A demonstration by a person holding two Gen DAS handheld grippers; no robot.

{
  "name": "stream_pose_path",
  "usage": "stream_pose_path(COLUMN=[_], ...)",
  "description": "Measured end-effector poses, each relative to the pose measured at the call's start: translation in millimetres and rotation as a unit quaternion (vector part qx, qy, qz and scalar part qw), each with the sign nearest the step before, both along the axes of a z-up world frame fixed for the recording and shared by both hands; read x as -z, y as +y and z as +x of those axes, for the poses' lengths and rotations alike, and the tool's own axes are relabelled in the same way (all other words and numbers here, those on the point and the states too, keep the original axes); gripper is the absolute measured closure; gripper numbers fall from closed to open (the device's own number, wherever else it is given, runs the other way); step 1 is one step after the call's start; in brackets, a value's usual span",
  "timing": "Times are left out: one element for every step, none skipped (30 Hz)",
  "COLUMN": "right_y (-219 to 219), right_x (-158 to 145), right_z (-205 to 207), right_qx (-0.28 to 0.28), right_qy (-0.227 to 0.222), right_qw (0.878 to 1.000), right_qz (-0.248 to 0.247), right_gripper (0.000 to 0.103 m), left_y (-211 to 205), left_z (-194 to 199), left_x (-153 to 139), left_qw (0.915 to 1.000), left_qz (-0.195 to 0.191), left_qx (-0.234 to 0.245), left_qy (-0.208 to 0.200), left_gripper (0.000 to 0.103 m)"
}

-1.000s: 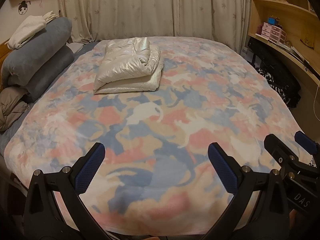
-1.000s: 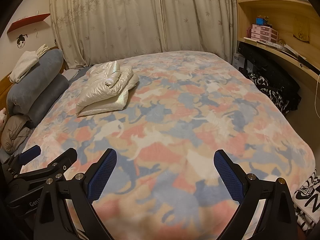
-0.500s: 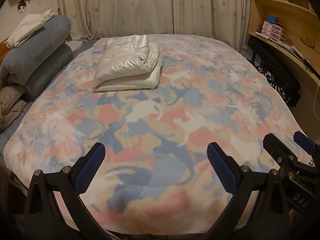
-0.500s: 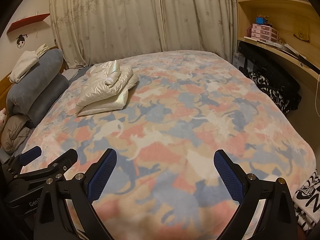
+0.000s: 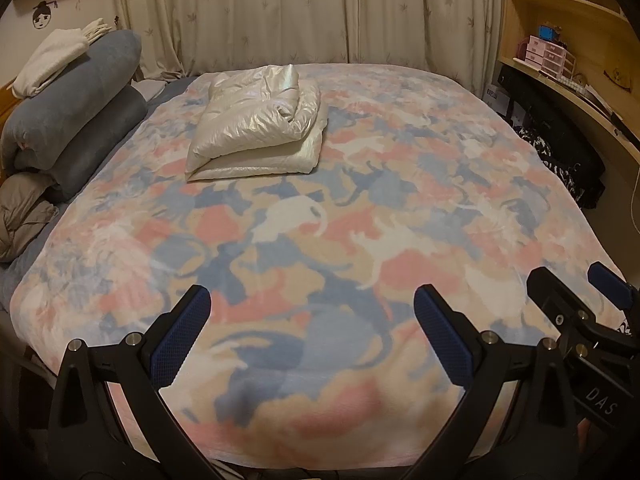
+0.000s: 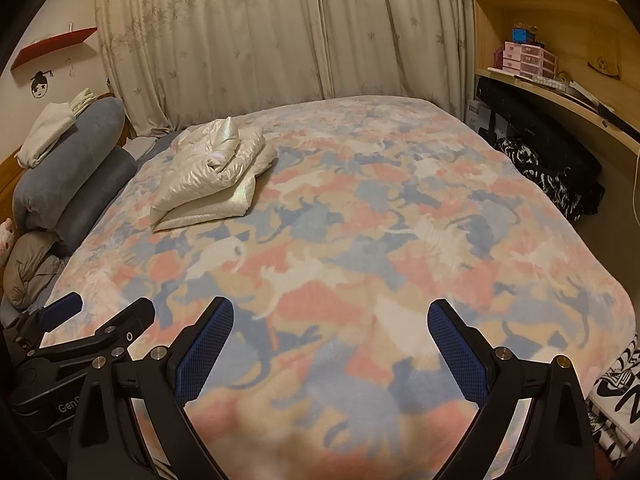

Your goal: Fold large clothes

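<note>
A shiny white puffer jacket (image 5: 260,128) lies folded in a thick bundle on the far left part of the bed (image 5: 440,184); it also shows in the right wrist view (image 6: 212,176). My left gripper (image 5: 312,336) is open and empty, low over the bed's near edge, far from the jacket. My right gripper (image 6: 330,344) is also open and empty over the near edge. Each gripper shows at the side of the other's view: the right one (image 5: 580,300) and the left one (image 6: 100,316).
The bed carries a pink, blue and cream cat-print blanket. Rolled grey bedding (image 5: 68,120) with a white cloth (image 5: 52,60) on top is stacked at the left. A wooden desk and shelves (image 6: 560,92) with dark bags (image 6: 548,168) stand at the right. Curtains hang behind.
The left gripper's view has shifted slightly, with the jacket and bedding sitting a little lower in frame. The right gripper has hardly moved. Both stay open.
</note>
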State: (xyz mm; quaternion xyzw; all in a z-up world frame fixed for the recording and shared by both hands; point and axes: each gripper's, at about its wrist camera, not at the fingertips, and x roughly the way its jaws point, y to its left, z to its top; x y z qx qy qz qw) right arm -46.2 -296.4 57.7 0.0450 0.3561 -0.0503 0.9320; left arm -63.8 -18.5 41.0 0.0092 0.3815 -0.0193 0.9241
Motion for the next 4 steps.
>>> stream_pose_path(right_y=[0.3, 0.2, 1.1, 1.4], right_x=[1.4, 3.1, 4.3, 6.5], right_z=[0.1, 0.4, 0.2, 0.5], right_qx=[0.0, 0.0, 0.0, 0.0], right_qy=[0.001, 0.003, 0.004, 0.005], right_qw=[1.0, 1.0, 1.0, 1.0], right_qz=[0.0, 0.001, 0.002, 0.002], right_gripper=[0.004, 0.004, 0.004, 0.004], left_y=[2.1, 2.8, 5.3, 5.8], left_z=[-0.9, -1.5, -3.0, -3.3], left_x=[1.3, 3.4, 4.5, 5.9], left_qw=[1.0, 1.0, 1.0, 1.0], left_qz=[0.0, 0.0, 0.0, 0.0], left_qx=[0.0, 0.001, 0.001, 0.002], left_qy=[0.002, 0.004, 0.006, 0.008], left_gripper=[0.002, 0.003, 0.003, 0.003])
